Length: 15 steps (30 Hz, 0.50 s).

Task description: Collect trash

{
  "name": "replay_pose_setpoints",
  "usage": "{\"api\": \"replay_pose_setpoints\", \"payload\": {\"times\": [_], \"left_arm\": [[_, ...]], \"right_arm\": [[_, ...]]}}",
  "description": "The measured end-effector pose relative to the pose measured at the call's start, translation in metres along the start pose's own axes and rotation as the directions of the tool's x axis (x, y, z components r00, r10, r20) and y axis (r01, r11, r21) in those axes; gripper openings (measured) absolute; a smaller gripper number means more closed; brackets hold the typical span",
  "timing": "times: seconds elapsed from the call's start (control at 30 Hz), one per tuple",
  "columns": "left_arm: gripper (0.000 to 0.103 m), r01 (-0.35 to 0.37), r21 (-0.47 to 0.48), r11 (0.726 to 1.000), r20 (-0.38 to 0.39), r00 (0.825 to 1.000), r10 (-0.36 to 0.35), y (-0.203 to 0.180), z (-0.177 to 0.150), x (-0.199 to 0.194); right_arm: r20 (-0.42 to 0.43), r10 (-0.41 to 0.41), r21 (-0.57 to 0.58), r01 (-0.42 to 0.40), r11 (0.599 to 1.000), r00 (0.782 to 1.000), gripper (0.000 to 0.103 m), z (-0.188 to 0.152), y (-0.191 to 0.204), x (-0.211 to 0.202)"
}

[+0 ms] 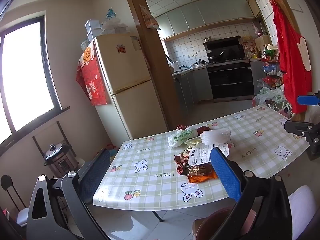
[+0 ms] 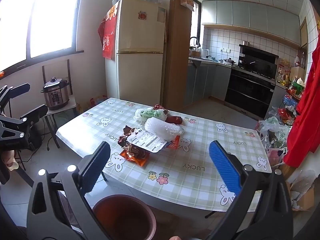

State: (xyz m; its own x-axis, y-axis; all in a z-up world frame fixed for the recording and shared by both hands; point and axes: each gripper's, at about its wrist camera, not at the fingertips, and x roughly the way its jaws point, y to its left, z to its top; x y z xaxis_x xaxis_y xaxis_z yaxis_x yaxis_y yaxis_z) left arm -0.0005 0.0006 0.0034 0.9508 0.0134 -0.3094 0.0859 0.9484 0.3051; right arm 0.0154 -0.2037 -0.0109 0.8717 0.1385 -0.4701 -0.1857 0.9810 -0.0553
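A pile of trash lies mid-table on the checked cloth [image 1: 152, 172] [image 2: 190, 176]: a white printed wrapper [image 1: 202, 156] [image 2: 147, 141], crumpled orange-brown wrappers [image 1: 198, 175] [image 2: 135, 156], white foam netting [image 1: 217, 135] [image 2: 163, 129] and a green-white plastic bag [image 1: 180, 137] [image 2: 148, 113]. A brown bin [image 2: 125, 216] [image 1: 212, 224] stands on the floor at the table's near edge. My left gripper [image 1: 160, 172] is open and empty, in front of the pile. My right gripper [image 2: 160, 166] is open and empty above the bin. Each gripper shows at the edge of the other's view.
A cream fridge [image 2: 140, 46] stands behind the table. A pressure cooker [image 2: 56, 94] sits on a stool at left. A rack with bags [image 2: 280, 128] and a red hanging cloth [image 2: 306, 120] are at right. A cardboard box [image 2: 304, 198] lies by the table's right corner.
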Motion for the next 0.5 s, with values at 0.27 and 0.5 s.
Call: {"api": "replay_pose_setpoints", "payload": {"times": [0.27, 0.5], "left_arm": [[0.098, -0.003, -0.001, 1.0, -0.001, 1.0, 0.003, -0.0027, -0.0026, 0.0006], [0.098, -0.004, -0.003, 1.0, -0.002, 1.0, 0.004, -0.0039, -0.0049, 0.0006]], "right_arm": [[-0.003, 0.0, -0.003, 0.0, 1.0, 1.0, 0.098, -0.0009, 0.0032, 0.0002], [-0.003, 0.0, -0.003, 0.0, 1.0, 1.0, 0.098, -0.0008, 0.003, 0.0009]]}}
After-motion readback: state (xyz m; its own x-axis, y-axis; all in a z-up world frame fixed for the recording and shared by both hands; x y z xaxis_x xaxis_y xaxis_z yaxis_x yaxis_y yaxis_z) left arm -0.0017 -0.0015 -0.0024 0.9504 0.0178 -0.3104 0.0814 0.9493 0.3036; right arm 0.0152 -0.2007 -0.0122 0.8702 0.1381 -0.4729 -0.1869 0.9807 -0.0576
